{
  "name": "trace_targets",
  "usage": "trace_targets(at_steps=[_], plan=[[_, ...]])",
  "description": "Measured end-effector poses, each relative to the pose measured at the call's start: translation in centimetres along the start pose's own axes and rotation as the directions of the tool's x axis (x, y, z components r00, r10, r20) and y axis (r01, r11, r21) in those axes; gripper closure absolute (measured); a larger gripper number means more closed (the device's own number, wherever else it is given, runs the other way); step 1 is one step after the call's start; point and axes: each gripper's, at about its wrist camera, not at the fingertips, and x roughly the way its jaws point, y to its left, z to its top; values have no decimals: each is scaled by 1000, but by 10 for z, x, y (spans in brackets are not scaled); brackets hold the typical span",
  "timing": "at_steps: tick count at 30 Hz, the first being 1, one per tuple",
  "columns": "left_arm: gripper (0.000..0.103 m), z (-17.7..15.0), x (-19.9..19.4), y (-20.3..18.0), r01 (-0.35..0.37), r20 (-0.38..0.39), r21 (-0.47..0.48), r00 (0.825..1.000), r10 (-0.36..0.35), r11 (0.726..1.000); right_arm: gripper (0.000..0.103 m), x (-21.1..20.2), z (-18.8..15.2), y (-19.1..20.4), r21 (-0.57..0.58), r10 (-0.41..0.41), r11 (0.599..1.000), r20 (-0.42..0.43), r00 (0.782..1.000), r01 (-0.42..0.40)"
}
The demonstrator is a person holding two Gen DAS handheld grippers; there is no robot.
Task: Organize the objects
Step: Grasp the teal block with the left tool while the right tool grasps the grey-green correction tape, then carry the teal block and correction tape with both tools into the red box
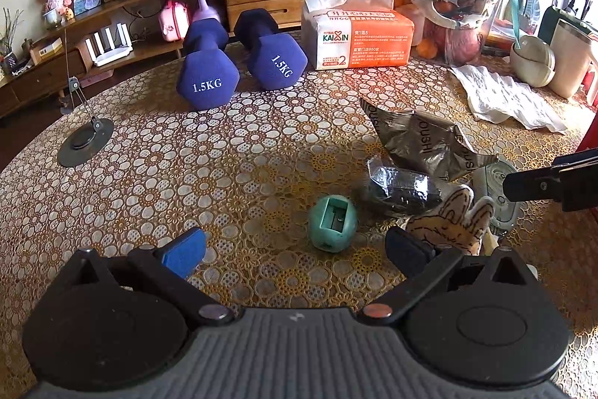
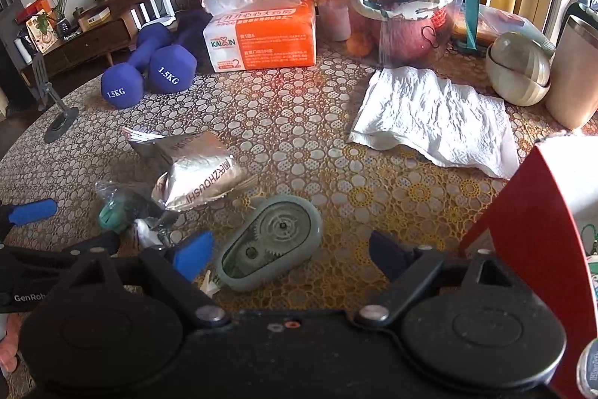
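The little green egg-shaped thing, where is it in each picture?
Left wrist view: green egg-shaped thing, low centre, just ahead of the open left gripper.
Right wrist view, far left, half hidden behind a clear wrapper.
Shared landmark: the silver foil bag close by it.

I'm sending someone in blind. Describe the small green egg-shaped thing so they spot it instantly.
Start at the two purple dumbbells on the flower-patterned table, then come toward the near edge. The green pencil sharpener lies left of a crumpled silver foil bag. It alone is teal, rounded, with a rectangular slot.
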Motion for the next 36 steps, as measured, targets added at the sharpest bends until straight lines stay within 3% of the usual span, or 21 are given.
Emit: trace_targets(at_steps=[11, 20, 27, 32, 36], plan=[[2, 1, 14, -4, -27, 34, -24, 999, 28, 999, 14, 25, -3, 11, 5, -56, 998, -22, 998, 56], [37, -2, 18, -6, 2, 25, -31, 1000, -2, 1000, 19, 25, -8, 14, 2, -45, 999, -15, 999, 45], [62, -3, 14, -13, 35, 34, -5, 999, -34, 999, 37, 19, -10, 10, 26, -26, 999, -1, 1000, 26], [71, -3, 11, -16, 50, 36, -9, 998, -50, 999, 45, 14, -13, 3, 48, -5, 999, 7, 1000, 5], [73, -3, 9, -18, 49, 25, -5, 999, -49, 999, 61, 10, -15, -2, 53, 25, 998, 7, 1000, -25]])
